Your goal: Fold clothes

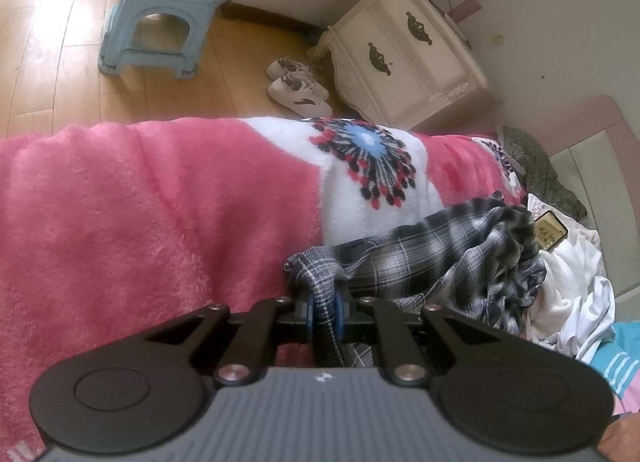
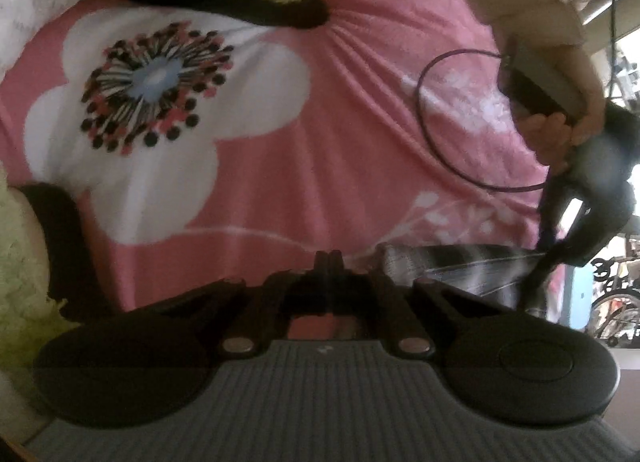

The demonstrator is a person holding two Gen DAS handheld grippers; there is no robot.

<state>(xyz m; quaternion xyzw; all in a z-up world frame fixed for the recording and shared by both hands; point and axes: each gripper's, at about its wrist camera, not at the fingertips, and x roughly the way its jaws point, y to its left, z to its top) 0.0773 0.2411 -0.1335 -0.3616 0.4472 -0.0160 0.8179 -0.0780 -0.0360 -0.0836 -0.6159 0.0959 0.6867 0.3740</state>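
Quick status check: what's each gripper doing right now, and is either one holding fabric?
Left gripper: shut on the plaid garment.
Right gripper: shut, fingers together, nothing between them, over the pink blanket.

Floor: warm wooden boards, with bright daylight glare at the far side.
Stool: a pale blue plastic stool standing on the boards.
Nightstand: a cream, ornate bedside cabinet with dark metal handles, against a plain off-white wall.
Shoes: a pair of white trainers just beside the cabinet's foot.
Bed: covered by a fluffy pink blanket printed with large white flowers.
Headboard: pale pink, padded.
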